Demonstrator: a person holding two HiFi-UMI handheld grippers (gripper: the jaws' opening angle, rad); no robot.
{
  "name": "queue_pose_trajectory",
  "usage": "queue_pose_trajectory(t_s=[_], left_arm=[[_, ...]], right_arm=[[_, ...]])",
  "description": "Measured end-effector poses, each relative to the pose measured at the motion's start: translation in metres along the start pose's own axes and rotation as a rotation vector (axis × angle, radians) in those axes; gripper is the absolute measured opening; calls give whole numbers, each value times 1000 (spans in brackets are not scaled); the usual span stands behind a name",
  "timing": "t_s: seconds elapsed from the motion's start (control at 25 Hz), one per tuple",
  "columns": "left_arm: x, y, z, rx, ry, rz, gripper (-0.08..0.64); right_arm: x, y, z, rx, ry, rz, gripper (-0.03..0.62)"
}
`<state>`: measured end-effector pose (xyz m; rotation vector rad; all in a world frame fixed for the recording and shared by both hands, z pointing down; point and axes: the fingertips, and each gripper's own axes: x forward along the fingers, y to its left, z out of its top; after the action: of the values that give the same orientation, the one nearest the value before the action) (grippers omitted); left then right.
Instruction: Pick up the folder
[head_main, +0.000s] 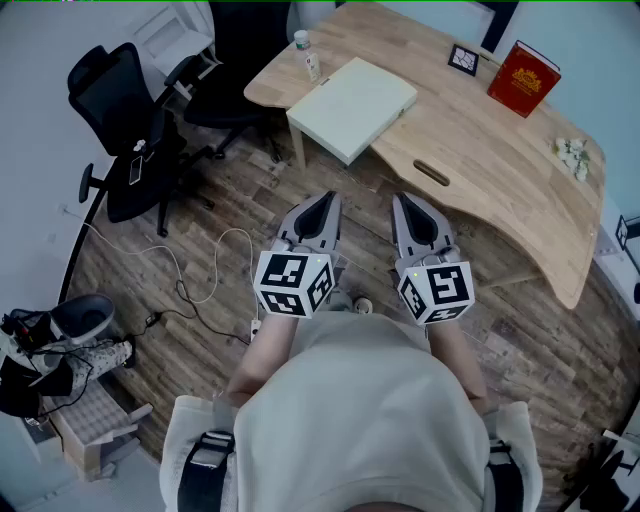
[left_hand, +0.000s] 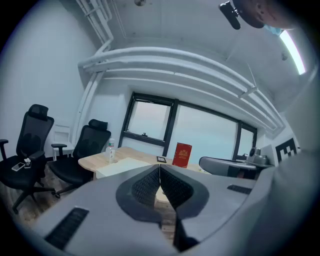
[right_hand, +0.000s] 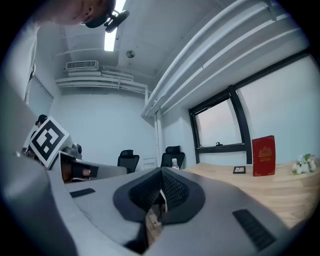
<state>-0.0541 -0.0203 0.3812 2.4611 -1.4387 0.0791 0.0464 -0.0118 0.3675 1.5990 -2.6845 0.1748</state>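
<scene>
The pale cream, flat rectangular folder (head_main: 352, 105) lies on the left end of the curved light-wood bench (head_main: 500, 165), and its near edge seems to jut past the bench's rim. Both grippers hang short of the bench, over the floor. The left gripper (head_main: 322, 200) has its jaws pressed together on nothing, and so does the right gripper (head_main: 405, 198).

A gripper pushing at the jutting edge could slide the folder further onto the bench or tip it off. A wide sweep might topple the small clear plastic bottle (head_main: 307, 55) at the bench's far-left rim, just beside the folder.

The folder's opening side and real thickness are hard to make out. In the right gripper view the jaws cover it entirely; in the left gripper view only a strip (left_hand: 122, 164) shows.
</scene>
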Motion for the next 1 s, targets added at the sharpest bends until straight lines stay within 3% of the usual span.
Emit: queue_pose_trajectory(t_s=[0.64, 0.84, 1.0], left_arm=[[-21, -9, -10, -12, 10, 18, 21], [-27, -8, -14, -33, 12, 32, 21], [-34, -3, -15, -45, 11, 49, 21]], right_arm=[[-21, 21, 1, 14, -30, 79, 18], [-20, 27, -5, -22, 12, 88, 20], [-18, 31, -10, 2, 33, 112, 20]])
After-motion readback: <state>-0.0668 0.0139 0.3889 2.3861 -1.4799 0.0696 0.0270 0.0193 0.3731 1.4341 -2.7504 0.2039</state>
